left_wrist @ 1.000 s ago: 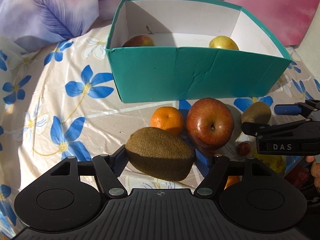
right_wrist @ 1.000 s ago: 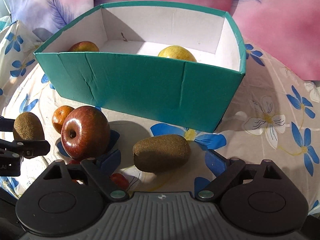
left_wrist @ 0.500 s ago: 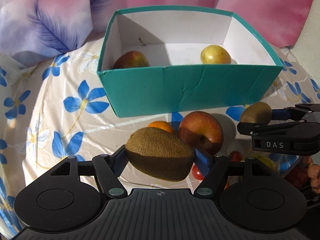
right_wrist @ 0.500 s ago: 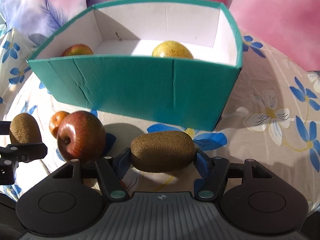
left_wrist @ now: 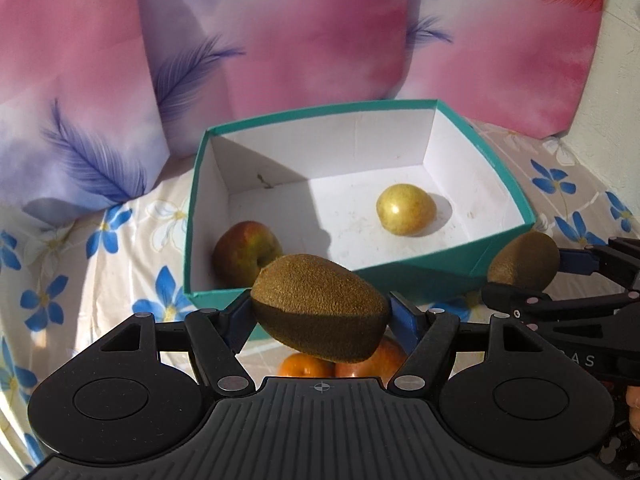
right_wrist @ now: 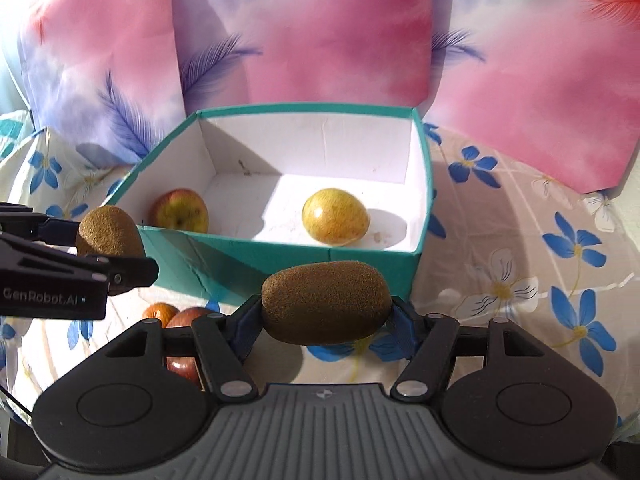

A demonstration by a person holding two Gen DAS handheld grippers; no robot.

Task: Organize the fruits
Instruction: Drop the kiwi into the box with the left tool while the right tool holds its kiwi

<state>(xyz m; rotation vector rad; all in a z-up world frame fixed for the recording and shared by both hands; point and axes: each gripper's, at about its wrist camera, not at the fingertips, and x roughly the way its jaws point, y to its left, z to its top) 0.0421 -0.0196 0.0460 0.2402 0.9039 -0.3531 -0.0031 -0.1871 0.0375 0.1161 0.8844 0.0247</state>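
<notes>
Both grippers are up in front of the teal box (left_wrist: 400, 276), each with a fuzzy brown kiwi pinched lengthwise between blue-padded jaws. The left gripper (left_wrist: 320, 314) grasps the fatter, egg-shaped left kiwi (left_wrist: 318, 312), just short of the box's near wall. The right gripper (right_wrist: 324, 314) clamps the right kiwi (right_wrist: 326, 302), a smoother oval, near the box's front right corner.

Each camera catches the other tool from the side: in the left view the right kiwi shows as a round end (left_wrist: 524, 266) beside the box's right corner, and in the right view the left kiwi (right_wrist: 108, 232) sits at the box's left corner.

The box is cardboard, teal outside, plain white inside, its front wall creased. Inside lie a red-and-green apple (left_wrist: 248, 252) against the left wall and a smooth yellow round fruit (left_wrist: 405, 214) toward the right, well apart.

Only the left view shows the glossy orange (left_wrist: 306, 366) below the box's front wall, touching a red apple (left_wrist: 370, 360); the right view shows that apple's darker side (right_wrist: 186, 340). A flowered plastic cloth (right_wrist: 520, 280) covers the desk around the box, with a pink feather-print backdrop (right_wrist: 340, 40) behind it.
</notes>
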